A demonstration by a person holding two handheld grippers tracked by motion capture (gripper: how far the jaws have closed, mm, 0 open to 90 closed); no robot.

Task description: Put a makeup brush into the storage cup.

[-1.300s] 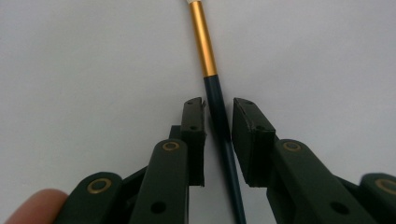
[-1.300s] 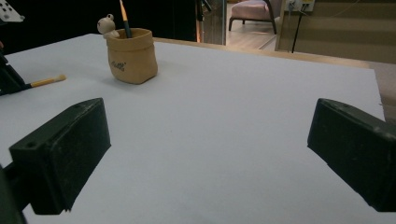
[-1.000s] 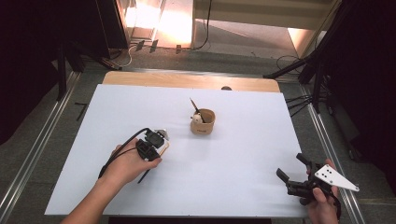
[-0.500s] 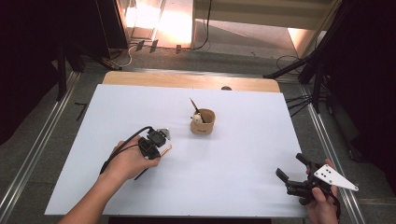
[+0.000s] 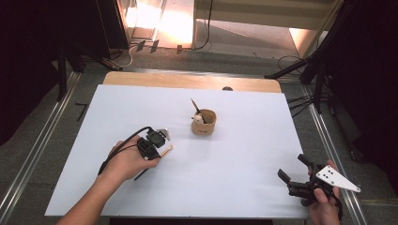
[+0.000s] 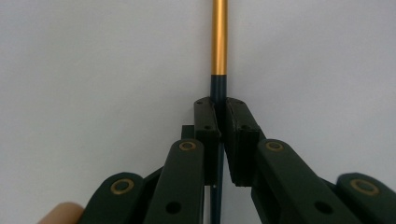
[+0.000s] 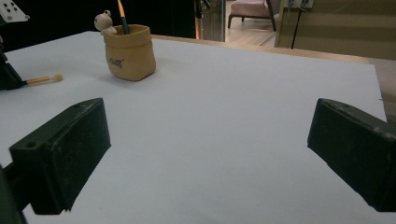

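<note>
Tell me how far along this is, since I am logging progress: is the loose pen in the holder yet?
Done: one pencil already stands in the tan pouch-shaped holder. In hand: the left gripper is shut on a slim dark pen with a gold section, low over the white table. Left: probably carrying it to the holder. The right gripper waits open.

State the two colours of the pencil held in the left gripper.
The pencil is gold beyond the left gripper and dark blue at the grip; the left gripper view shows it best.

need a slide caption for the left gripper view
Left tongs shut on a dark pencil with a gold end, held over the white table.
</note>
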